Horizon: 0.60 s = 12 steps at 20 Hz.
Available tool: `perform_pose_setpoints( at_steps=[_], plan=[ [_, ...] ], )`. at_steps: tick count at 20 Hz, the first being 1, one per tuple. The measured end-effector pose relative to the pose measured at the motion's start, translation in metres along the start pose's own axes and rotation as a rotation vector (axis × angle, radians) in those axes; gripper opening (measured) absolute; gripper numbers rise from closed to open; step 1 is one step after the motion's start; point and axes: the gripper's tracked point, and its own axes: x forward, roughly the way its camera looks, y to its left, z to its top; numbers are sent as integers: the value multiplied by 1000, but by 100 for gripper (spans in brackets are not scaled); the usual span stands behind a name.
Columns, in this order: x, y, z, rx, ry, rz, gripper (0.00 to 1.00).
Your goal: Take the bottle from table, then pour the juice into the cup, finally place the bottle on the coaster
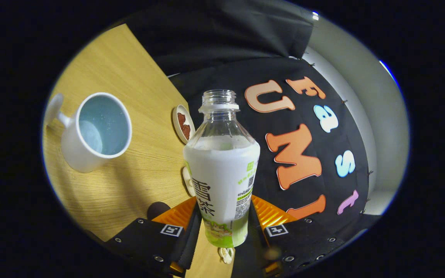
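Gripper [222, 226]: clenched on the bottle, one finger pressing each side of its lower body; the view is rolled, so the table slants away behind.
Bottle [222, 173]: held between the fingers, lifted clear of the table, cap off, open mouth pointing ahead of the fingers. Clear plastic with a white and green sleeve over most of the body.
Contents: pale liquid shows at the clear shoulder above the sleeve and at the green base; it looks fairly full, though the sleeve hides the exact level.
Cup [95, 133]: white mug with a pale blue inside, standing on the table off to the handle side of the bottle, well apart from it. No juice seen in it.
Coaster [183, 124]: small round disc with a brown centre, lying on the table near its far edge, just beyond the bottle's shoulder.
Table [137, 166]: light wood.
Stage: judged as bottle taken, pour not yet begun.
Handling: probably moderately heavy with liquid; thin plastic walls will give under a hard squeeze and the sleeve may be slick, so a low, firm hold on the body suits, with a slow tilt.
Risk: open mouth, liquid could slosh out before reaching the cup.
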Motion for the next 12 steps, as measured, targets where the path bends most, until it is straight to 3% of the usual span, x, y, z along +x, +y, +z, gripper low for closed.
perform_pose_setpoints(
  at_steps=[12],
  plan=[
    [32, -5, -40, 815, 137, 66, 63]
  ],
)
